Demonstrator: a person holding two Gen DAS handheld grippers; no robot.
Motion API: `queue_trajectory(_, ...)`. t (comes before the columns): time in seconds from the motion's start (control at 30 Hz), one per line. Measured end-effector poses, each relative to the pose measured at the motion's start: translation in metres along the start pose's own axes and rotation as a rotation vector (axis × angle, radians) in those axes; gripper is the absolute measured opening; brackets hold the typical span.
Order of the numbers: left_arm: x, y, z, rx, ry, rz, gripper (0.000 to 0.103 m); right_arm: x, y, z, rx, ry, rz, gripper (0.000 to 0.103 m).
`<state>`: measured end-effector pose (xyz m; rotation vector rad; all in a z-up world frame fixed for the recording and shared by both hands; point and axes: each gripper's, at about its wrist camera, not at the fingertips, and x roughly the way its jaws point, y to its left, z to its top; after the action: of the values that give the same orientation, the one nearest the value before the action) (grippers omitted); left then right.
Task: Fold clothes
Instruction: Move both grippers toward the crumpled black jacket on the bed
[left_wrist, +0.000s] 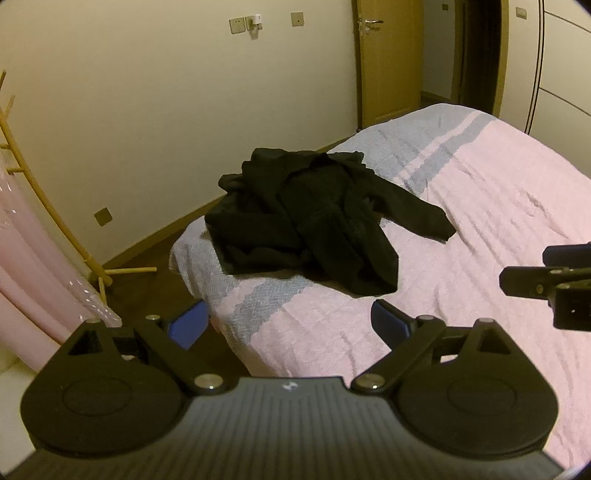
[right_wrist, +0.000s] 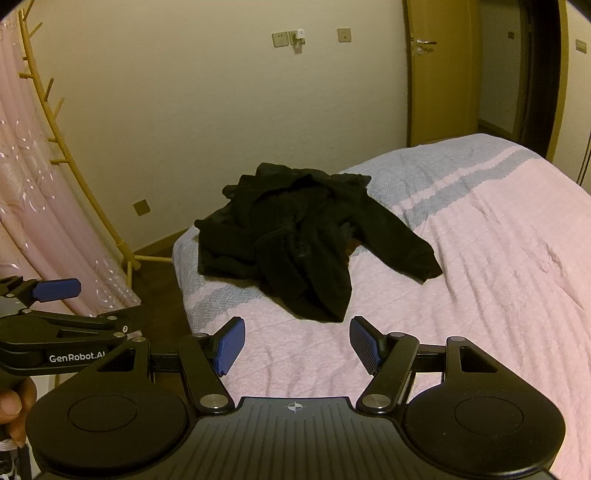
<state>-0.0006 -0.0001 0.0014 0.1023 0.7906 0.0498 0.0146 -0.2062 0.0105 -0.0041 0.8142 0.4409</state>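
A black garment (left_wrist: 314, 221) lies crumpled in a heap at the foot corner of the bed (left_wrist: 480, 229), one sleeve stretched out to the right. The right wrist view shows the same black garment (right_wrist: 303, 243) on the bed (right_wrist: 480, 258). My left gripper (left_wrist: 290, 325) is open, held short of the heap above the bed's near edge, nothing between its blue pads. My right gripper (right_wrist: 297, 345) is open too, over the pink cover just short of the heap. Each gripper appears at the edge of the other's view.
A pink and blue striped cover lies on the bed. A wooden coat rack (right_wrist: 55, 122) and pink curtain (right_wrist: 22, 184) stand at the left. A wooden door (left_wrist: 388, 55) is beyond the bed. Dark floor (left_wrist: 155, 273) lies between bed and wall.
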Motion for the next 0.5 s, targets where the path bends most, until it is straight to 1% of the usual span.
queue_trajectory(0.2,-0.007,0.002,-0.003,-0.006,-0.013,-0.004,0.093,0.0,-0.002,0.003,-0.001,-0.006,-0.001,0.066)
queue_trajectory(0.37,0.004,-0.008,-0.007,0.0,0.014,0.003,0.093,0.002,-0.002,-0.002,-0.001,-0.007,0.002,0.066)
queue_trajectory(0.5,0.001,-0.012,-0.008,-0.002,0.018,0.008,0.093,0.0,-0.009,-0.003,-0.003,-0.004,0.013,0.066)
